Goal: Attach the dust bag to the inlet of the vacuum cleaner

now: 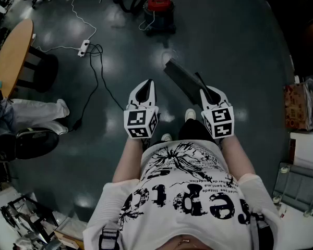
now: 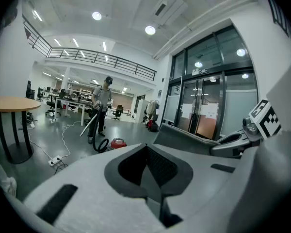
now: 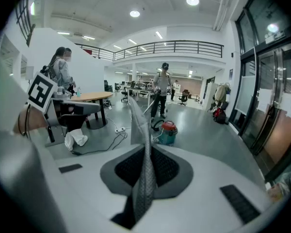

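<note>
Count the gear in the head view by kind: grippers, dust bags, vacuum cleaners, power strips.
grippers: 2 (left gripper, right gripper)
dust bag: 1
vacuum cleaner: 1
power strip: 1
total: 5

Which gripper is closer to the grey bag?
Right. The right gripper is shut on the dust bag at its near end; the left gripper, shut and empty, sits to the bag's left, apart from it.
</note>
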The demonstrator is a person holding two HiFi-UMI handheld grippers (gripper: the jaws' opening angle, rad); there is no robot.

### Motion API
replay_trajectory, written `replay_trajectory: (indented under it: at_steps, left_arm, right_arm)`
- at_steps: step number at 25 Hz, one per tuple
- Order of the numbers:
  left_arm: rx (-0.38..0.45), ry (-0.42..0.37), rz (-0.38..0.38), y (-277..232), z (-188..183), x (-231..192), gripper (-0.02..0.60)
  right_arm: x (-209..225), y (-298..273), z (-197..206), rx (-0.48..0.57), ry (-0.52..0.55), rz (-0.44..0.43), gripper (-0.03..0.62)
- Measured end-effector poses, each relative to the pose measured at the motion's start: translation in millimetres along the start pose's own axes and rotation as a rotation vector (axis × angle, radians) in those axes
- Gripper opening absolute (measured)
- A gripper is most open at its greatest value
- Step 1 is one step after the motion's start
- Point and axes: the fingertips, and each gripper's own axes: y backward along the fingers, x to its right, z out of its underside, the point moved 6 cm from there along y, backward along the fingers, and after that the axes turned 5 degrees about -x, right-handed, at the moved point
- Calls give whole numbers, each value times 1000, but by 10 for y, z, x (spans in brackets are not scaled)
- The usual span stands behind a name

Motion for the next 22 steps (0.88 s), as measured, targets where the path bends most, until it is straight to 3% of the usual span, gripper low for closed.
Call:
replay_trajectory:
  at_steps: [8,16,22]
  left_arm:
    - [-50,11,-66,-858,-36,-156,5]
    - [-47,-36,-134,-2107,-740,-230,5]
    - [-23,25,-152,-2883,-1045,-217,5]
  right_arm:
    - [679,-832,-222,-21,1,-64,28]
    - [1709,-1758,-904,-9,30,-167,28]
    - [2439,-2324,-1218,-41,79,-191,28]
